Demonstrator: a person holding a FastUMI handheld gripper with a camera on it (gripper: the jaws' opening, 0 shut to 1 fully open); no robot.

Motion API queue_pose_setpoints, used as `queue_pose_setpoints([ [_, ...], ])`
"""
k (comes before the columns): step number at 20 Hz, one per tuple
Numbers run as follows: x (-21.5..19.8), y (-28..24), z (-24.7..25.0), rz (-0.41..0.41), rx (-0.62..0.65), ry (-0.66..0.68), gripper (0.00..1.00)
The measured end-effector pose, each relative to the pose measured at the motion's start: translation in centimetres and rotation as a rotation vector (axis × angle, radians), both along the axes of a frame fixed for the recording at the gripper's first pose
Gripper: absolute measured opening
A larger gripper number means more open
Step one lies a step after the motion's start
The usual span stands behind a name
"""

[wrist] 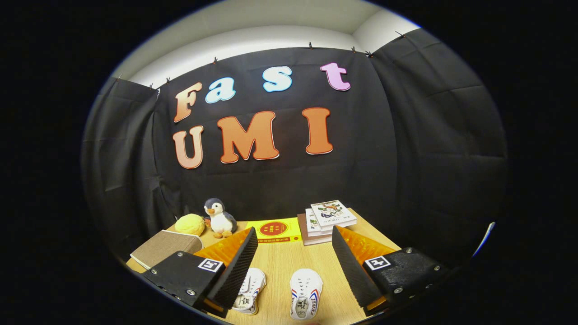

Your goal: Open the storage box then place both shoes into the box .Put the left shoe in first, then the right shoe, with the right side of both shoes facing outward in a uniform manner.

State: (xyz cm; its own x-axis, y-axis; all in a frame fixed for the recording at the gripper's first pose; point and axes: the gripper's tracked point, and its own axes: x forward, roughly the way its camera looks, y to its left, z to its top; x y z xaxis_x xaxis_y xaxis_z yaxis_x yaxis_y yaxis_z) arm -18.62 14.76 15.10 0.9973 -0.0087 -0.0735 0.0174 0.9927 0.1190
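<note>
Two small white shoes lie on the wooden table (289,266) below me. One shoe (305,293) with red and blue side stripes sits between my fingers, its opening up. The other shoe (248,290) lies partly under my left finger (235,266), tipped on its side. My gripper (293,257) hangs above them, open wide, with nothing between the ribbed black pads. A brown box-like thing (165,248) rests at the table's left, half hidden behind the left finger; I cannot tell whether it is the storage box.
At the table's back stand a toy penguin (220,218) and a yellow plush (190,224). A yellow and red flat book (274,230) lies in the middle back, and a stack of books (326,220) at the back right. Black cloth walls surround the table.
</note>
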Motion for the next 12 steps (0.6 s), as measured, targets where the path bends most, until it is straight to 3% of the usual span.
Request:
queue_pose_setpoints([
  [12,-0.8,-1.3,0.7,-0.037,-0.039,-0.014,0.98],
])
